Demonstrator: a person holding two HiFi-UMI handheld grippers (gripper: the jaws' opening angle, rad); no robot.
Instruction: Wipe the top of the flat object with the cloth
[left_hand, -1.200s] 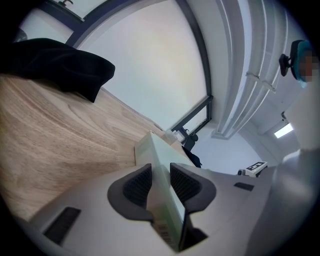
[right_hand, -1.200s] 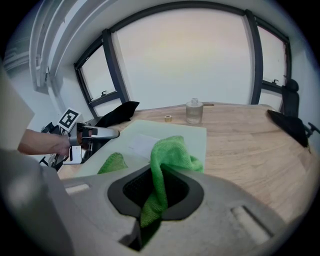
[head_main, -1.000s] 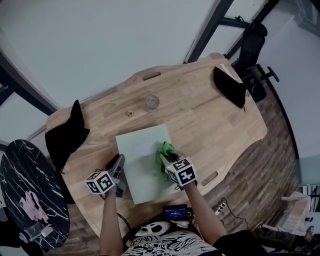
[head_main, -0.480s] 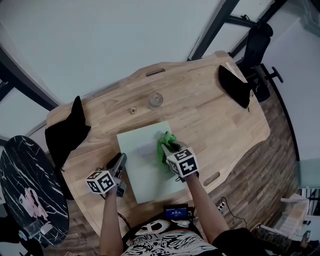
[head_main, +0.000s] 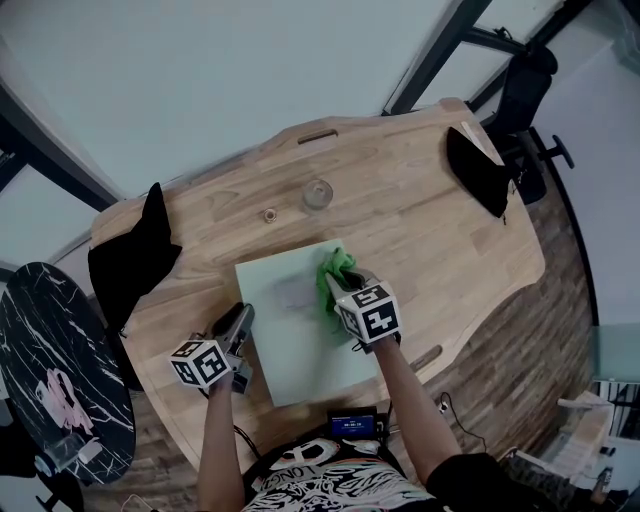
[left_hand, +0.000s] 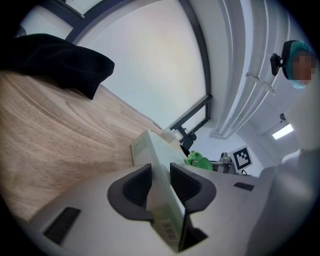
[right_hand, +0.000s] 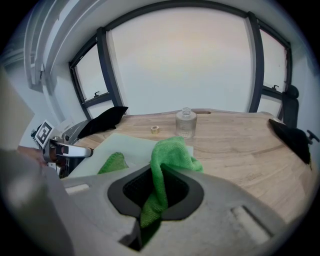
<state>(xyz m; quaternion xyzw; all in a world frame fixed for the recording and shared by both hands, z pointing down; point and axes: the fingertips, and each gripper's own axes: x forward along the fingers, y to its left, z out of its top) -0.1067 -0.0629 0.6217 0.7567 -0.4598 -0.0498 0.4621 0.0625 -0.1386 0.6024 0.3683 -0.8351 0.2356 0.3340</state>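
**Head view.** My right gripper (head_main: 338, 287) is pinching the green cloth (head_main: 337, 270). The cloth sits on the flat board (head_main: 285, 340), near the board's 1 o'clock corner. A second ago it was lower down, by the middle of the board's right side. So it has slid away from me, toward 12 o'clock. That tells me one wiping stroke is running up the right side. My left gripper (head_main: 240, 322) has not moved. It stays at the board's 8 o'clock edge. The board lies flat on the wooden table (head_main: 430, 230). A little clear bottle (head_main: 318, 193) and a small ring (head_main: 269, 215) stand past it at 12 o'clock, well apart from the cloth.

**Left gripper view.** The two jaws are pressed onto the thin edge of the board, one on each side. This holds the board so it will not slip. The cloth shows far off at 1 o'clock, on top of the board.

**Right gripper view.** The jaws are squeezed on a fold of the cloth. The rest of it bunches up in front and touches the board. The bottle is straight ahead at 12 o'clock.

I think the right side is nearly wiped. The middle and the left part look like they still need a rub, so the job is not finished.
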